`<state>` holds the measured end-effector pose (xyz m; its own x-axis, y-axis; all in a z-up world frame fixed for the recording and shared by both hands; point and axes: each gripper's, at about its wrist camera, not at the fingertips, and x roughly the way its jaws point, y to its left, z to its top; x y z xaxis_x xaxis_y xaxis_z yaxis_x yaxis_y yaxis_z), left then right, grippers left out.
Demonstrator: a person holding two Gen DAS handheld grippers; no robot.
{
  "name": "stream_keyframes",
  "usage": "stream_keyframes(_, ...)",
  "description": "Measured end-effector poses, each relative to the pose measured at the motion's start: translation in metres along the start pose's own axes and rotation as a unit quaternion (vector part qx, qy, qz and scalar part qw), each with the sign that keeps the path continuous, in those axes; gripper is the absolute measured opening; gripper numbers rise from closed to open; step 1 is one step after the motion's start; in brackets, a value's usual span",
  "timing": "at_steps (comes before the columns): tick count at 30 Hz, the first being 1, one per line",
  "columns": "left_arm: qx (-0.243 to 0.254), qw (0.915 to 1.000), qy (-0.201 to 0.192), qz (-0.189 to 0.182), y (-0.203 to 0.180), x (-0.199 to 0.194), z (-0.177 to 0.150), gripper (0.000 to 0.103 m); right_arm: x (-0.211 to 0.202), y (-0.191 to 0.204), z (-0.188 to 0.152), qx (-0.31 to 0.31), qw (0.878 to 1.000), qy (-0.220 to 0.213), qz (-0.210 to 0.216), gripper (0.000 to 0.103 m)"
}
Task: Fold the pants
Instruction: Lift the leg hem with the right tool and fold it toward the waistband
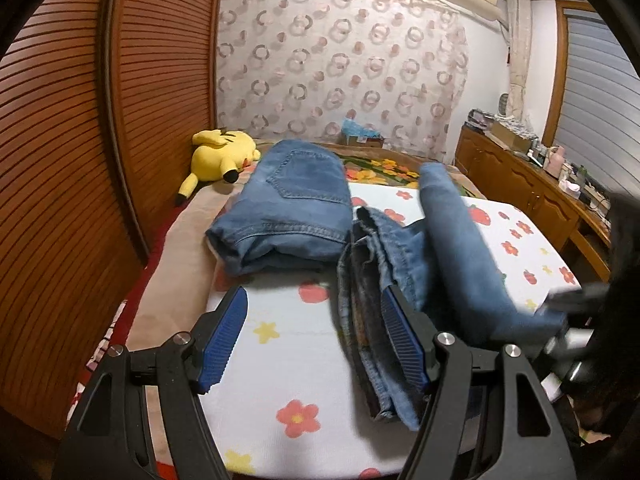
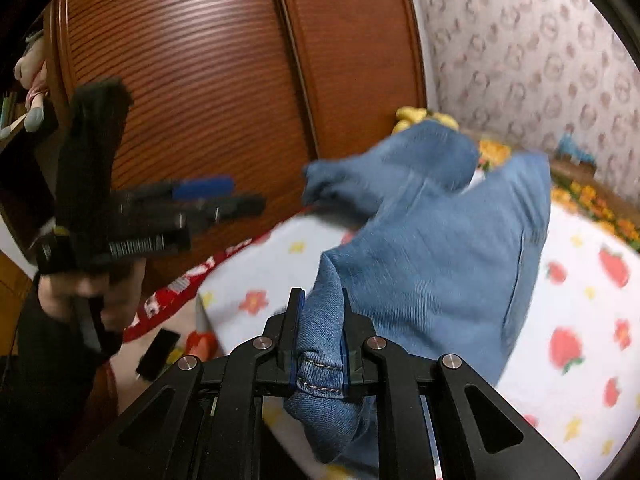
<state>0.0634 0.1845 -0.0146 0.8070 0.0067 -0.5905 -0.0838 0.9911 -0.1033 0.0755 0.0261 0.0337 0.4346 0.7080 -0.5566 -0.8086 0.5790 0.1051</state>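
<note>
Two pairs of blue jeans are on the bed. One pair, the folded jeans (image 1: 286,216), lies flat and neat at about 11 o'clock in the left wrist view, close to a yellow plush toy (image 1: 222,154) by the wooden wardrobe (image 1: 80,160). That pair looks finished.

The other pair, the loose jeans (image 1: 408,280), is not done. It is bunched and twisted on the flowered sheet (image 1: 280,360), running from 5 o'clock up toward 1 o'clock.

In the right wrist view, the right gripper (image 2: 320,336) is squeezed tight on a stitched edge of the loose jeans (image 2: 432,264). I think it is a leg hem, but the cloth is blurry, so I cannot be sure. The rest of the denim hangs from there up toward 1 o'clock, lifted off the sheet (image 2: 580,320).

The left gripper (image 1: 316,332) is wide open with nothing between its blue pads (image 1: 224,340). The loose jeans lie just behind its right finger; I cannot tell if they touch. It also shows at 9 o'clock in the right wrist view, as the left gripper (image 2: 200,200), held in the air.

So about half the job seems done. The second pair has to be laid flat, smoothed, and folded like the first.
</note>
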Motion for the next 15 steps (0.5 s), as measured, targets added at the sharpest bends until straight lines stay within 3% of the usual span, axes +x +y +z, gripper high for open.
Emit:
stream_keyframes(7,0.017,0.9989,0.009,-0.042,-0.024,0.02,0.014,0.07,0.005,-0.003,-0.012,0.008,1.0,0.016,0.005,0.016)
stream_keyframes(10,0.024,0.998,0.015,-0.056,-0.035,0.028,0.019,0.07,-0.002,0.002,-0.013,0.0,1.0,0.022,-0.017,0.03)
stream_keyframes(15,0.032,0.9946,0.029,-0.095,-0.052,0.042,0.032,0.069,-0.013,0.011,-0.017,-0.009,0.999,0.02,-0.032,0.036)
